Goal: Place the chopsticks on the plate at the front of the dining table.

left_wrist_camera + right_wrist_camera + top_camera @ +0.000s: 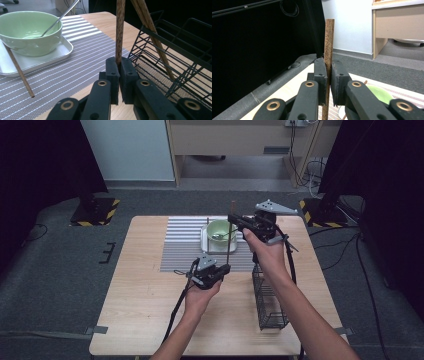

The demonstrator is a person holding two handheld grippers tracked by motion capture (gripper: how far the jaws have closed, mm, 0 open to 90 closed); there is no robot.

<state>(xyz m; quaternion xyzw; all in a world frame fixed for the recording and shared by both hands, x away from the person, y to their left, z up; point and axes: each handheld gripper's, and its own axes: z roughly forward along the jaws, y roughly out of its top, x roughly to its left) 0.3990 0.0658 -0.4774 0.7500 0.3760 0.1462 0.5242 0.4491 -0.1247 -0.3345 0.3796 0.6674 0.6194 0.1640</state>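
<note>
Upright chopstick [230,237] beside basket [270,305] rim

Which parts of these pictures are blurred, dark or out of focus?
High view: even light on the table, black curtains at both sides. Left gripper view: the chopstick and green bowl are sharp, the near jaws soft. Right gripper view: the left half is nearly black, the background soft.

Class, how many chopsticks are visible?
3: one upright, gripped by left hand-held gripper and right hand-held gripper; one leaning in the basket; one against the tray. Others may hide.
</note>
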